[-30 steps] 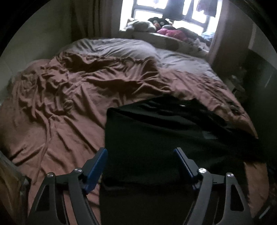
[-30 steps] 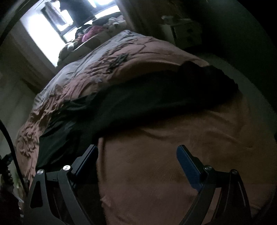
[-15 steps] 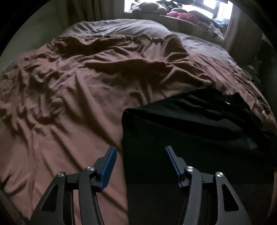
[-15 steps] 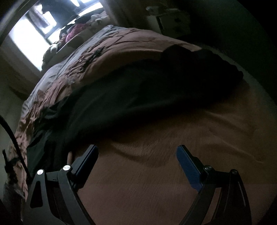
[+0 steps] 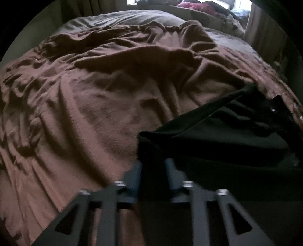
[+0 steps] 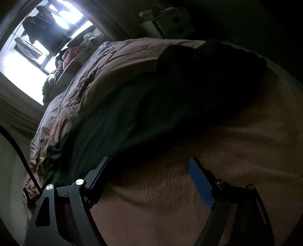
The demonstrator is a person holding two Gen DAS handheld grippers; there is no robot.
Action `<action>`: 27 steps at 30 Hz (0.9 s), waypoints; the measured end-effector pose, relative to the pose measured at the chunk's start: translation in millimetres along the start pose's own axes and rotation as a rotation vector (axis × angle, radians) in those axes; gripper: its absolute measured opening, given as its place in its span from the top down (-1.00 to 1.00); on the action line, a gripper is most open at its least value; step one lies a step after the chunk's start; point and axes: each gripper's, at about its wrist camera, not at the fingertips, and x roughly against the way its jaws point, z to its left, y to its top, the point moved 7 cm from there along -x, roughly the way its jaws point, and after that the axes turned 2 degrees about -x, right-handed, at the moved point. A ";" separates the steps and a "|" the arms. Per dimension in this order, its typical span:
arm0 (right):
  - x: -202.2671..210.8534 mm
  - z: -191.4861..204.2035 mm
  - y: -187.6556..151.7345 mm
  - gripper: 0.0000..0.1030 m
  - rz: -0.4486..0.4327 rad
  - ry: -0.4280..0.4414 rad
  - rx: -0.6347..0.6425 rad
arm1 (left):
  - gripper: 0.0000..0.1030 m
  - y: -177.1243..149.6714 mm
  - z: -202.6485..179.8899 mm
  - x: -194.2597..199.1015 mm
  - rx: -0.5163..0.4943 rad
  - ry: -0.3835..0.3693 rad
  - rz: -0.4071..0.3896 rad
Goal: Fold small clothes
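Note:
A black garment (image 5: 227, 140) lies spread on the brown blanket (image 5: 94, 113) at the right of the left wrist view. My left gripper (image 5: 152, 168) is at its near left corner, jaws closing, and the dark cloth is pinched between the two blue pads. The right wrist view shows the same black garment (image 6: 151, 106) stretching across the bed. There my right gripper (image 6: 149, 166) hangs just off the garment's near edge. Its jaws are wide but closing slightly, and between them lies only brown blanket (image 6: 208, 189) in shadow.
The blanket is rumpled into ridges toward the far side, with grey bedding (image 5: 142, 18) beyond it. Soft toys and clothes (image 6: 70, 54) line the bright window sill. A white bedside cabinet (image 6: 170, 24) stands past the bed. A black cable (image 6: 17, 147) hangs at the left.
My left gripper dropped toward the garment's left corner and its jaws came together on the cloth. My right gripper sank closer to the blanket and rolled, and its jaws narrowed a little.

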 end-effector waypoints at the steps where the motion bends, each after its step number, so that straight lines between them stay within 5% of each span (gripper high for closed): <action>1: -0.9 -0.1 -1.0 -0.58 -0.006 -0.005 0.009 | 0.81 -0.5 0.4 -1.3 -0.004 -0.003 -0.003; 8: -1.0 6.5 1.4 -0.58 -0.021 -0.012 0.033 | 0.85 7.3 21.3 10.9 0.065 0.018 -0.065; 18: -10.3 0.1 3.0 -0.56 -0.043 0.052 -0.068 | 0.72 1.3 28.7 -5.5 0.133 0.030 -0.015; 22: -14.0 -13.1 9.0 -0.27 -0.079 0.083 -0.168 | 0.43 -4.2 28.6 2.8 0.135 0.063 -0.004; 27: -16.0 -31.8 18.5 0.09 -0.138 0.095 -0.268 | 0.42 -11.8 29.7 16.6 0.156 0.059 -0.009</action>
